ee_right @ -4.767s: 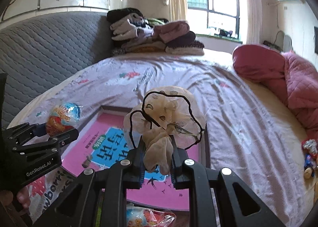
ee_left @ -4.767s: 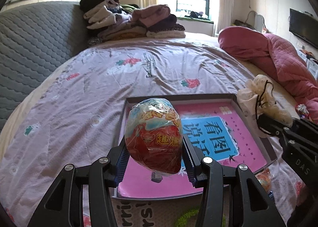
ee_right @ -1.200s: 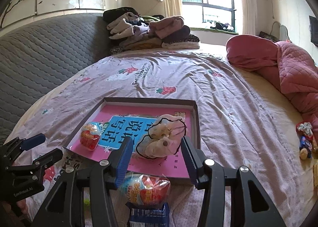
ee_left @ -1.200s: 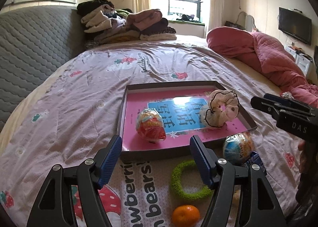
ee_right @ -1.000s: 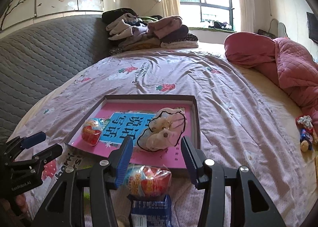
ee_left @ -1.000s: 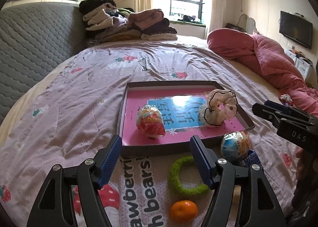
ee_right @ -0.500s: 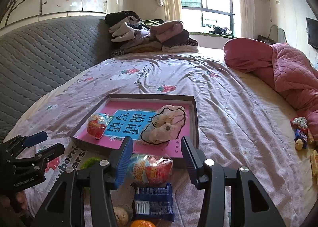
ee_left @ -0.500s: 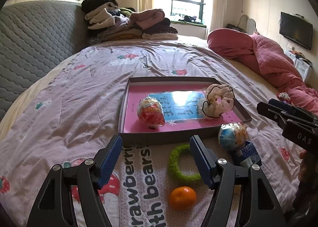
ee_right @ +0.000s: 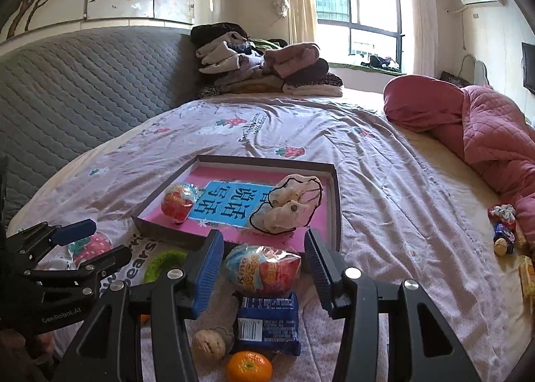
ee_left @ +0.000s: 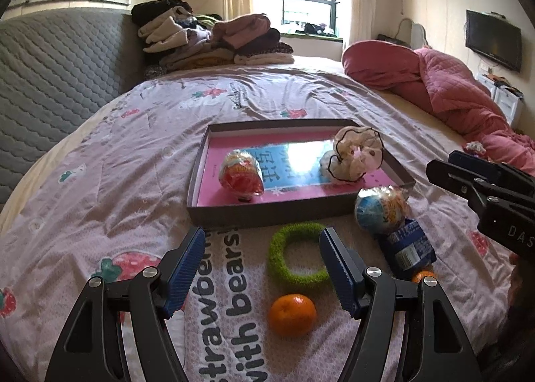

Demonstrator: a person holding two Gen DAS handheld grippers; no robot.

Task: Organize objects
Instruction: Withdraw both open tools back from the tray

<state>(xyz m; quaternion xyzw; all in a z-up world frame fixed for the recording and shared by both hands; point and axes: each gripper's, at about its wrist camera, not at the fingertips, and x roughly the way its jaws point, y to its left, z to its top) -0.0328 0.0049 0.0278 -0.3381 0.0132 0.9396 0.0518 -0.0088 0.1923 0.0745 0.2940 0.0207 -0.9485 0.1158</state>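
A shallow grey tray [ee_left: 267, 211] [ee_right: 336, 201] with a pink printed bottom lies on the bed. A foil-wrapped toy egg [ee_left: 240, 174] [ee_right: 179, 201] and a cream scrunchie [ee_left: 354, 156] [ee_right: 287, 204] lie in it. My left gripper [ee_left: 262, 265] [ee_right: 97, 241] is open and empty, hovering short of the tray with a green fuzzy ring [ee_left: 294, 255] [ee_right: 164, 265] just ahead. My right gripper [ee_right: 262, 236] [ee_left: 485, 188] is open. A second wrapped egg [ee_right: 262, 270] [ee_left: 381, 211] lies between its fingers, clear of both pads, against a blue snack packet [ee_right: 267, 321] [ee_left: 406, 246].
A tangerine [ee_left: 292, 314] [ee_right: 249, 365] and a brown walnut-like lump [ee_right: 209, 343] lie near the front edge. Folded clothes [ee_right: 264, 64] are piled at the grey headboard [ee_right: 83, 87]. A pink quilt [ee_right: 485, 134] and small trinkets [ee_right: 505, 231] lie at the right.
The egg and scrunchie, held earlier, now lie in the tray. Both grippers have drawn back from the tray. The tangerine, packet and ring have come further into view.
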